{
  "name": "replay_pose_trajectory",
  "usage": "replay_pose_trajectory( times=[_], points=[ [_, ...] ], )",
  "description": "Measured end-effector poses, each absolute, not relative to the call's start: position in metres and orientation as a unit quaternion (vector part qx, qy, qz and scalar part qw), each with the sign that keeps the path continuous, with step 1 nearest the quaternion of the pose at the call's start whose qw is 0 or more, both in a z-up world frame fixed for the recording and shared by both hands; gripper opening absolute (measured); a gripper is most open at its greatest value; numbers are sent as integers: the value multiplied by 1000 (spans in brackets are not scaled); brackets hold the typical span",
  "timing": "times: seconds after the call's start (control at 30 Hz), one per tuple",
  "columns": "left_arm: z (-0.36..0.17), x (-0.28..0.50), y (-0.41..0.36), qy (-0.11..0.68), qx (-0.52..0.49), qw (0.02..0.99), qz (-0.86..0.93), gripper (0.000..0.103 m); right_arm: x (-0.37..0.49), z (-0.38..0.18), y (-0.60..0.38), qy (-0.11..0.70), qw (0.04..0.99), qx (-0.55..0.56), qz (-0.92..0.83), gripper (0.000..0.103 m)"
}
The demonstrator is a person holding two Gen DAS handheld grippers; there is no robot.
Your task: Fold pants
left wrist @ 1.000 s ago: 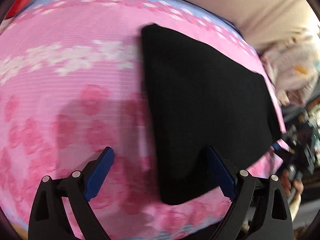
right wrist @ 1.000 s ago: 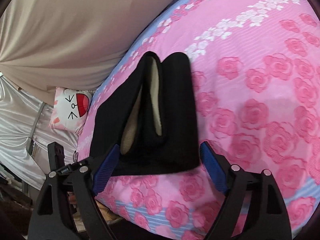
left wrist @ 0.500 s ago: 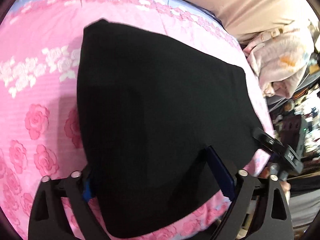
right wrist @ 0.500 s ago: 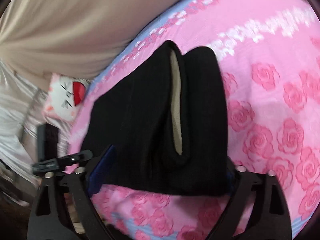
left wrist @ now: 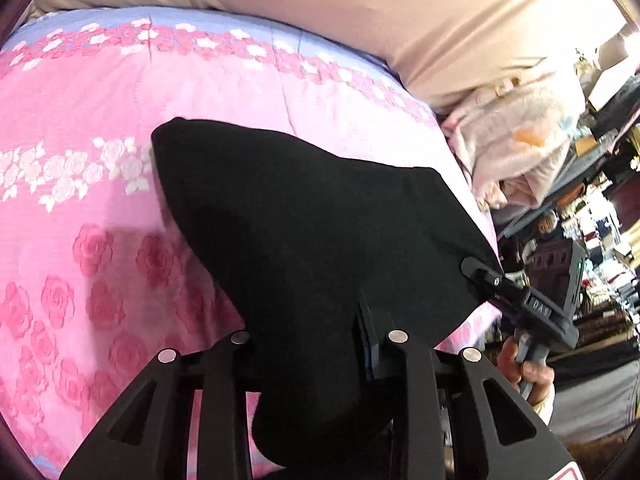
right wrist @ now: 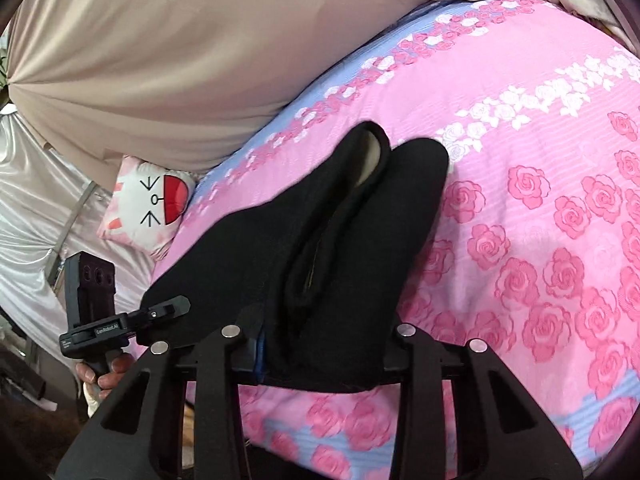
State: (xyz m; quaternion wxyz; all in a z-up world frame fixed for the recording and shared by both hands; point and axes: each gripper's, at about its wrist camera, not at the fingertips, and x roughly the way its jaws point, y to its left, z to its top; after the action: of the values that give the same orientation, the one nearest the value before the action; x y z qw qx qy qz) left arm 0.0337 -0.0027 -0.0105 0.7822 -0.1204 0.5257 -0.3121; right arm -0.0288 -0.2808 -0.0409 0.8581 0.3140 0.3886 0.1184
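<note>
The black pants (left wrist: 304,240) lie folded on the pink rose bedspread (left wrist: 80,128) near its front edge. My left gripper (left wrist: 312,344) is shut on the near end of the pants, the cloth bunched between its fingers. In the right wrist view the pants (right wrist: 360,240) show a cream lining in their fold. My right gripper (right wrist: 320,344) is shut on the other near end of the pants. Each gripper shows in the other's view, the right one (left wrist: 480,270) at the cloth's right corner, the left one (right wrist: 176,306) at its left corner.
A beige curtain (right wrist: 160,60) hangs behind the bed. A cat-face cushion (right wrist: 148,208) lies at the bed's left side. A pale bundle of cloth (left wrist: 520,152) and cluttered shelves (left wrist: 600,240) stand to the right of the bed.
Both grippers moved in over the near edge of the pants and closed on it. The cloth now rises bunched at both held ends.
</note>
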Motion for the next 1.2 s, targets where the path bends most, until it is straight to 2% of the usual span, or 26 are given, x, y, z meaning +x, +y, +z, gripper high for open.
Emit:
replay_pose_trajectory(
  times=[0.13, 0.23, 0.33, 0.4, 0.43, 0.47, 0.53, 0.7, 0.73, 0.77, 0.83, 0.9, 1.07, 1.2],
  points=[
    [-25, 23, -2, 546, -116, 769, -313, 25, -40, -50, -274, 407, 854, 306, 108, 35],
    [-44, 28, 3, 561, -145, 754, -310, 30, -40, -63, -276, 411, 846, 324, 97, 36],
    [-52, 36, 2, 567, -158, 745, -312, 41, -37, -69, -283, 411, 839, 343, 97, 42],
    [-58, 40, 2, 575, -159, 743, -305, 52, -34, -72, -286, 419, 837, 340, 89, 56],
    [-61, 41, 3, 582, -162, 739, -299, 64, -33, -75, -287, 423, 835, 341, 85, 60],
    [-70, 46, 4, 596, -175, 729, -289, 69, -33, -78, -288, 427, 832, 345, 82, 63],
    [-72, 49, 8, 594, -204, 722, -292, 70, -32, -85, -290, 430, 825, 357, 84, 64],
    [-75, 60, 14, 599, -236, 704, -300, 68, -27, -85, -290, 425, 824, 362, 95, 67],
    [-75, 61, 13, 599, -235, 704, -300, 66, -25, -85, -288, 424, 826, 360, 97, 71],
    [-75, 61, 13, 599, -230, 706, -299, 57, -23, -84, -287, 423, 828, 355, 96, 71],
    [-77, 59, 14, 595, -225, 712, -298, 46, -20, -85, -283, 422, 836, 339, 93, 54],
    [-75, 56, 15, 587, -227, 716, -304, 35, -24, -85, -282, 414, 836, 347, 96, 42],
    [-53, 47, 9, 560, -205, 737, -318, 32, -31, -62, -284, 398, 845, 341, 104, 36],
    [-27, 39, 13, 544, -196, 742, -338, 32, -40, -37, -279, 382, 856, 329, 116, 36]
  ],
)
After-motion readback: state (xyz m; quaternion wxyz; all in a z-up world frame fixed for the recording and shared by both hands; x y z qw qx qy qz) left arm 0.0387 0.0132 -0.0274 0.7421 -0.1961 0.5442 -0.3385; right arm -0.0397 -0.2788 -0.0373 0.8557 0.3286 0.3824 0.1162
